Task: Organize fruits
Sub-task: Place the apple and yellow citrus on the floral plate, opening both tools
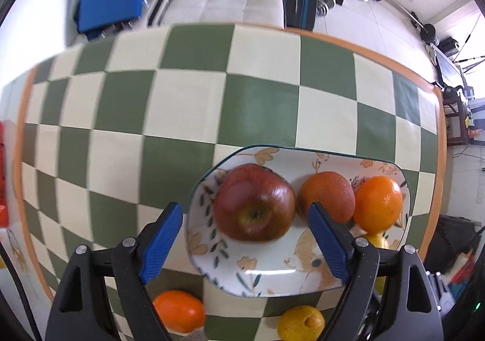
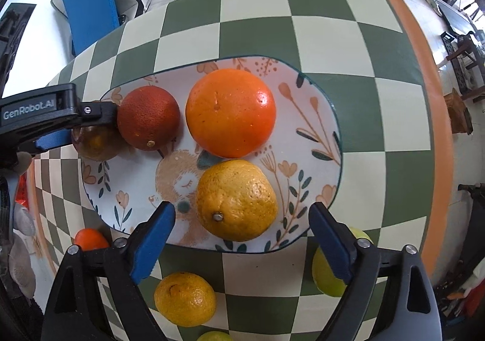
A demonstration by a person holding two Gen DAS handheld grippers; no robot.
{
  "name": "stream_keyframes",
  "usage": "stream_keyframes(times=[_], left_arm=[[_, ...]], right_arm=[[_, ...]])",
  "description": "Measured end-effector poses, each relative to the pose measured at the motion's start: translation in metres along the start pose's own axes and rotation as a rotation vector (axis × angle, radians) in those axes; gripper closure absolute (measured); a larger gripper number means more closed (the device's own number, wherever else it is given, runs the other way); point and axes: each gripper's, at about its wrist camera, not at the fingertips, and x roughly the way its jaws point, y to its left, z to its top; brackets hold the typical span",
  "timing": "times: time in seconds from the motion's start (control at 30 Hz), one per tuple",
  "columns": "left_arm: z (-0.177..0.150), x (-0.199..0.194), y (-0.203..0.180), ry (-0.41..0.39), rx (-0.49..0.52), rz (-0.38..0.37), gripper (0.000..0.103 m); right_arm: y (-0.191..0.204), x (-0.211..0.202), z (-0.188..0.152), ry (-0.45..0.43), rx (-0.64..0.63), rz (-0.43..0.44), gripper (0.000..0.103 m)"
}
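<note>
So your left gripper point(image 1: 245, 219) hangs wide open around the apple point(image 1: 254, 202) low-centre on the plate point(image 1: 272, 275), gripping nothing, probably since it's parked there, while your right gripper point(image 2: 242, 219), equally spread and empty, brackets the yellow orange point(image 2: 236, 200).

Right gripper point(image 2: 242, 235) hangs wide open over the plate point(image 2: 327, 116), straddling a yellow citrus point(image 2: 236, 200). Big orange point(image 2: 230, 112) sits just behind it. Another yellow one point(image 2: 185, 298) is on the checkered cloth point(image 2: 254, 22).

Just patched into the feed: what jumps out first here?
A flowered plate on the green-and-cream checked tablecloth holds a big orange, a yellow citrus in front of it and a dark red orange. The left hand-held gripper, open, straddles a red apple on the plate.
</note>
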Motion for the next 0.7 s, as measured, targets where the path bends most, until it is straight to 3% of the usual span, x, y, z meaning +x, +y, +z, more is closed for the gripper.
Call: stream_keyframes(times=[0.2,0.7], left_arm=[[-0.046,-0.044,0.002,-0.138,0.049,0.086,0.019],[-0.144,-0.107,-0.007,-0.277,0.090,0.082,0.019]], right_arm=[[-0.001,-0.027,-0.014,-0.050,0.000,-0.025,0.009],[0.010,-0.115,-0.087,-0.232,-0.061,-0.100,0.009]])
